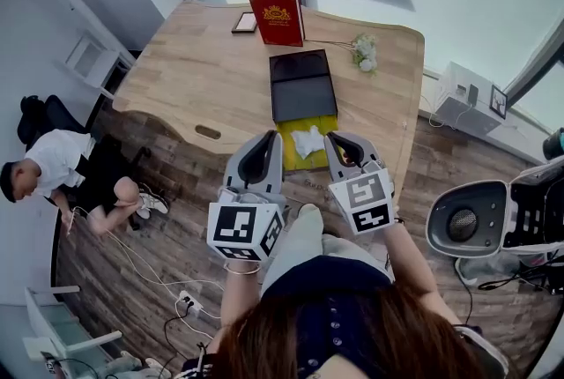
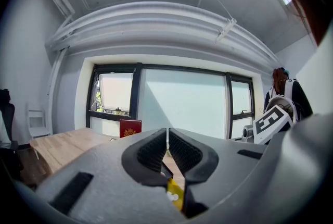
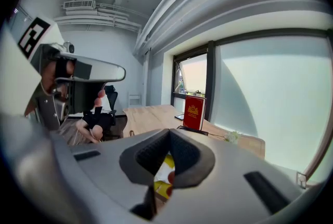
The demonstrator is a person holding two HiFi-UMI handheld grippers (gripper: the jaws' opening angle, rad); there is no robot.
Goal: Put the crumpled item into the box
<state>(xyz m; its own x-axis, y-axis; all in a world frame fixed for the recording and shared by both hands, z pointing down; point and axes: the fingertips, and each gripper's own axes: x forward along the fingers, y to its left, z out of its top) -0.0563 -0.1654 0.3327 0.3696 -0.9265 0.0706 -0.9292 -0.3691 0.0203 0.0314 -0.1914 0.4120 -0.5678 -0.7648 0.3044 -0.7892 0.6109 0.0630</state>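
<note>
Nearest, the 2 grippers hang side by side at the table's (image 1: 203, 69) near edge. The left gripper (image 2: 167, 132) and the right gripper (image 3: 169, 133) each have their jaws pressed together on nothing. Between them the crumpled white item (image 1: 307, 141) lies on a yellow sheet (image 1: 322, 128). Just beyond sits the open black box (image 1: 301, 85), then an upright red book (image 1: 276, 15) with perhaps a phone (image 1: 244, 22) beside it.

Crumpled item (image 1: 307, 141), just ahead of both tools: white. Sheet (image 1: 324, 129) beneath: yellow. Box (image 1: 301, 85) beyond: black. Book (image 1: 276, 14), farthest ahead: red, gold emblem. Table (image 1: 203, 60): pale wood grain. Left gripper (image 1: 267, 137), right gripper (image 1: 335, 139): grey, black ribbed pads (image 2: 151, 152), black-and-white square markers.
</note>
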